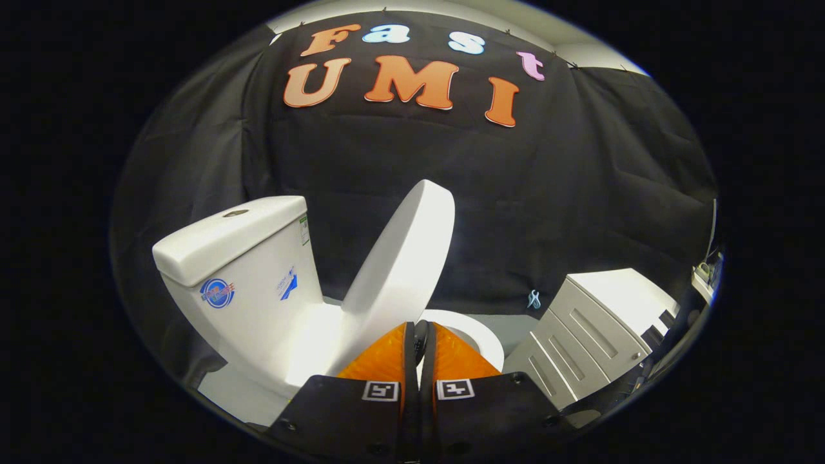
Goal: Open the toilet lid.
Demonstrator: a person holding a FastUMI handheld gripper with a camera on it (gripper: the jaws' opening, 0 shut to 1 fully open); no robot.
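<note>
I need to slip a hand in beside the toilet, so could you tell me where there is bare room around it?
The floor is bare between the toilet bowl and the white drawer cabinet. It is crowded just ahead of the hand-held gripper: its fingers are closed together against the raised toilet lid, which leans toward the cistern.

White toilet lid [403, 258] raised, tilted toward the tank [238, 270], bowl rim [474, 328] exposed beneath

Black cloth [399, 193] hangs creased across the whole back of the booth — a strip of pale wall [599, 55] shows above it. A white cabinet [590, 335] with panelled fronts stands against the cloth, on a grey floor [512, 322].
</note>
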